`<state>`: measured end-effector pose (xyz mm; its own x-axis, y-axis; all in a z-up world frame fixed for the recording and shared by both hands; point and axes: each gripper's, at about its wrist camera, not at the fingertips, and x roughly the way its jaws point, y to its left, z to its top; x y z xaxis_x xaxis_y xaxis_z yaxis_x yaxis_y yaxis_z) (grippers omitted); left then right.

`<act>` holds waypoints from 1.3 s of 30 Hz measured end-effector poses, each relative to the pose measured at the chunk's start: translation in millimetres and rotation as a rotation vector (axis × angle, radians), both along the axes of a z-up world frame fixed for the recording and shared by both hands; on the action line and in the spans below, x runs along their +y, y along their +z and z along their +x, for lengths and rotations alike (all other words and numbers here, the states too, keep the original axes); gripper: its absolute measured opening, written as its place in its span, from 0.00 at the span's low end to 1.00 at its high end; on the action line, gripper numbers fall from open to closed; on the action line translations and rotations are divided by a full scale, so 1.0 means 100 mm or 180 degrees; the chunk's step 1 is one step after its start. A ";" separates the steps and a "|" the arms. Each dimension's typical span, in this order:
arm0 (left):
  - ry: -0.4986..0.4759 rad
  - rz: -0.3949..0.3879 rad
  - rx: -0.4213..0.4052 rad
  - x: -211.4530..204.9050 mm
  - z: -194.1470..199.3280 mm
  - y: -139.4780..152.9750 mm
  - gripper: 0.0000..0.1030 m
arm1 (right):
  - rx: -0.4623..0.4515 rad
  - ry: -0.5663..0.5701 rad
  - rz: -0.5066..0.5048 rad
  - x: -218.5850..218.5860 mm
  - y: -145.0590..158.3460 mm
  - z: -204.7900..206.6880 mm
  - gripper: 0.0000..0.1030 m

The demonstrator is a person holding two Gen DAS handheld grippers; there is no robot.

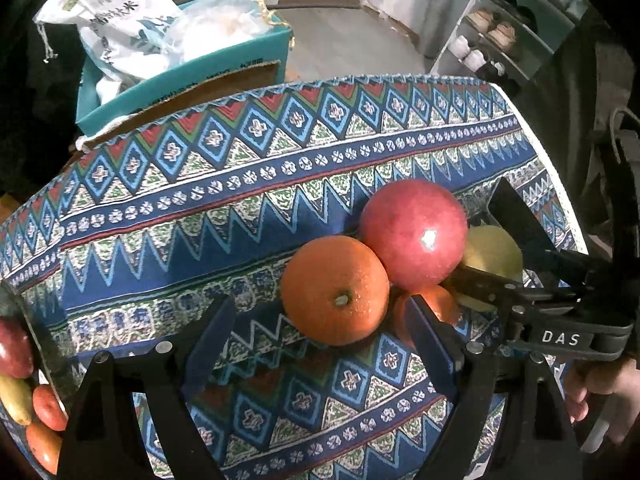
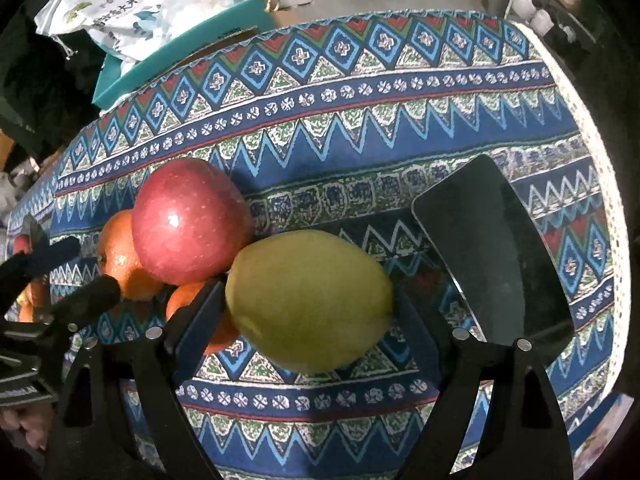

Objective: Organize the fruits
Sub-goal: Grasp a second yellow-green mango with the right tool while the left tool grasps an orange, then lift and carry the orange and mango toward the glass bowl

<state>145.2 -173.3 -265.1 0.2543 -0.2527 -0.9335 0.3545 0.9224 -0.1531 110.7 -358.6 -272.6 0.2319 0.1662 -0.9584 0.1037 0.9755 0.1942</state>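
A red apple (image 1: pixel 414 232), an orange (image 1: pixel 335 290), a second orange (image 1: pixel 438 304) partly hidden behind a finger, and a yellow-green pear (image 1: pixel 494 254) cluster on the patterned tablecloth (image 1: pixel 240 200). My left gripper (image 1: pixel 324 320) is open just in front of the first orange, which lies between the fingertips without being gripped. My right gripper (image 2: pixel 310 304) has its fingers on either side of the pear (image 2: pixel 310 300) and appears shut on it. The apple (image 2: pixel 192 220) and oranges (image 2: pixel 120 256) sit to its left. The right gripper also shows in the left wrist view (image 1: pixel 480 240).
A plate with more fruit (image 1: pixel 24 384) sits at the left edge of the table. A black rectangular slab (image 2: pixel 492 248) lies on the cloth at right. A teal box (image 1: pixel 184 72) with white bags stands beyond the far edge. A shoe rack (image 1: pixel 500 32) stands at the back right.
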 end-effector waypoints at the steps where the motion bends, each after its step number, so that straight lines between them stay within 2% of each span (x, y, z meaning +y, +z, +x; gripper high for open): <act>1: -0.0005 0.0002 0.0020 -0.01 0.01 -0.03 0.85 | 0.0014 -0.0004 0.0016 0.01 -0.02 0.02 0.81; 9: 0.0009 -0.0044 0.0188 -0.03 0.08 -0.26 0.82 | -0.0018 0.0027 0.0053 0.02 -0.05 0.07 0.81; 13: 0.0072 -0.0181 0.0299 0.00 0.12 -0.33 0.81 | -0.0058 0.0036 0.0075 0.00 -0.04 0.06 0.81; 16: 0.0015 -0.0256 0.0266 -0.01 0.13 -0.32 0.71 | -0.0087 0.0076 0.0038 -0.01 -0.02 0.02 0.81; 17: -0.0015 -0.0322 0.0293 -0.02 0.12 -0.31 0.63 | -0.0094 0.0098 0.0007 0.00 -0.02 0.01 0.81; 18: -0.0011 -0.0307 0.0290 -0.03 0.12 -0.31 0.63 | -0.0101 0.0114 -0.0015 0.01 -0.01 0.00 0.81; 29: 0.0027 -0.0119 0.0100 -0.03 0.04 -0.24 0.62 | -0.0277 0.0205 -0.0288 0.05 0.15 -0.13 0.81; 39: 0.0116 -0.0093 -0.0165 0.18 -0.09 0.11 0.61 | -0.0597 0.0311 -0.0554 0.19 0.45 -0.22 0.81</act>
